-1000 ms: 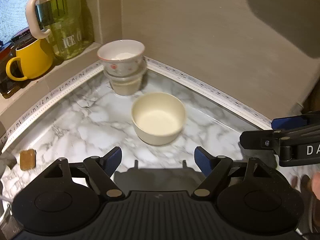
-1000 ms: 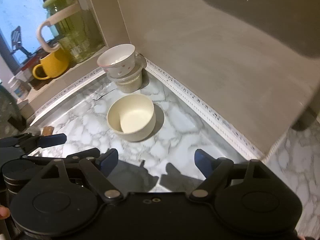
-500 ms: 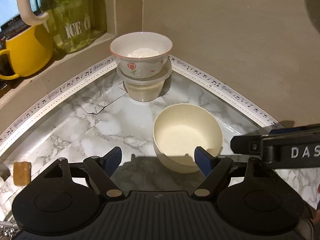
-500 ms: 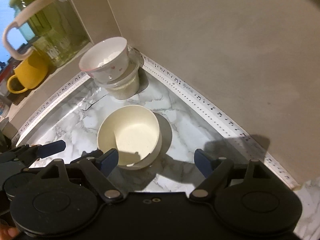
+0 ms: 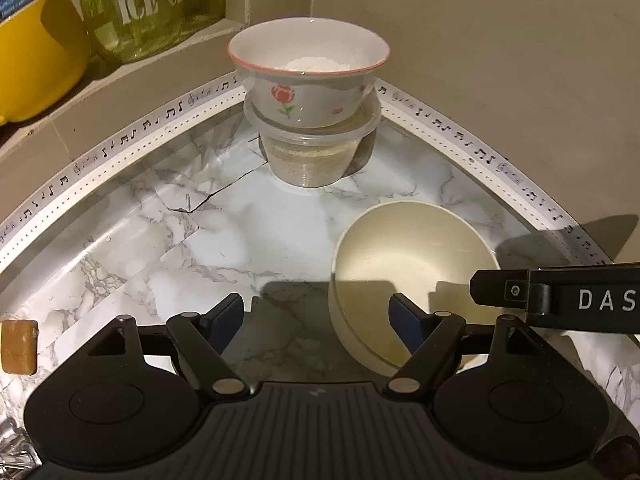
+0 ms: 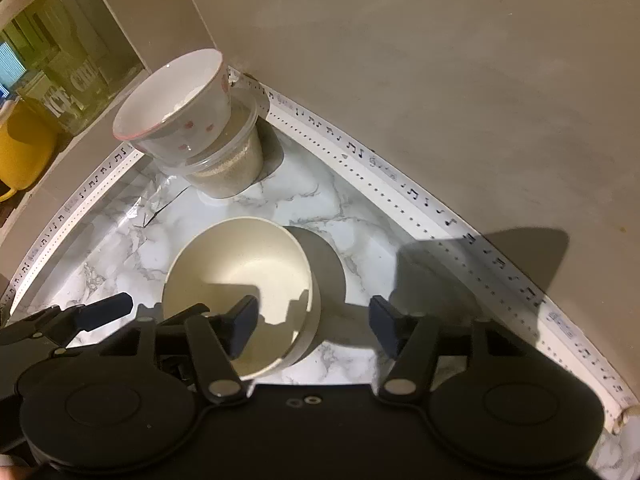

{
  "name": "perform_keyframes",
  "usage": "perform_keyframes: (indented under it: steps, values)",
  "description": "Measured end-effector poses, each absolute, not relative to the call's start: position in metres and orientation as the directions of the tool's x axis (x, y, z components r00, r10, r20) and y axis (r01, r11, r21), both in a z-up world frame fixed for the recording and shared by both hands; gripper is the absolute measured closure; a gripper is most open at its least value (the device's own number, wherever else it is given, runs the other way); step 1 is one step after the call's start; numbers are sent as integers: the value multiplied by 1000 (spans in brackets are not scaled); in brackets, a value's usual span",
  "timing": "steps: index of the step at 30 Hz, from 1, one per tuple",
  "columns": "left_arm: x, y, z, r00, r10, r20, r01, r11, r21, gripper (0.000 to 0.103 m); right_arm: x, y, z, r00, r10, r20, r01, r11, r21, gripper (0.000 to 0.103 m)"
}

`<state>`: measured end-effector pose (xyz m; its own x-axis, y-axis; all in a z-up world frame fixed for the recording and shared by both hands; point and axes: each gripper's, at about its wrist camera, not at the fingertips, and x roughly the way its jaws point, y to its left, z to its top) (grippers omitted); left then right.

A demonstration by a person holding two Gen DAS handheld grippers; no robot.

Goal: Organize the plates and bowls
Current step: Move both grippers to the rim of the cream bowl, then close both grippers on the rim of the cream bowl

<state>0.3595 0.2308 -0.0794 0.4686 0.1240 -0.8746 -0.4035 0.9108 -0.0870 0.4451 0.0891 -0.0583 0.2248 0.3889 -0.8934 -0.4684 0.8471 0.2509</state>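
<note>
Marble counter [image 5: 248, 232] is filling both views as both grippers are closing in on the cream bowl [image 5: 408, 256]. Right gripper [image 6: 312, 316] (wide open) is probably straddling its rim; left gripper [image 5: 316, 316] is gaping too.

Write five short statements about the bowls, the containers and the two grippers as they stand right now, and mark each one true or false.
1. The cream bowl sits empty on the marble counter. True.
2. The tulip bowl rests directly on the counter. False: it sits on top of a clear plastic container.
3. The right gripper straddles the cream bowl's rim, one finger inside and one outside. True.
4. The left gripper is shut on the cream bowl. False: it is open, holding nothing.
5. The yellow mug lies inside the cream bowl. False: it stands on the ledge beside the green pitcher.
</note>
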Motion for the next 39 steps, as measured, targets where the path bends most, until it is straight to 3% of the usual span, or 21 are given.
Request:
perform_keyframes:
  steps: [7,9,14,16,20,22,30,39]
  values:
    - [367,235,-90,455,128,-881,-406,910,-78,25,451,94,-66,216,381,-899,-469,848,247,58]
    - [368,235,-91,457,129,-880,-402,913,-74,35,451,95,-68,215,374,-902,-471,849,239,70]
    - [370,236,-94,453,124,-883,-410,908,-83,55,452,95,-74,206,368,-907,-469,850,238,83]
    - [370,237,-95,450,120,-885,-408,909,-84,65,450,96,-73,207,372,-905,-473,848,241,86]
    - [369,234,-93,453,116,-884,-395,915,-82,75,446,97,-70,204,383,-901,-479,842,250,94]
    - [369,230,-92,453,122,-883,-380,923,-67,86,443,99,-68,206,383,-901,-489,837,244,94]
    - [360,221,-80,448,118,-886,-366,929,-61,93,427,92,-55,226,374,-899,-516,829,215,96]
    - [338,197,-48,475,98,-874,-293,955,-52,94,410,63,-30,244,392,-887,-508,831,227,97]
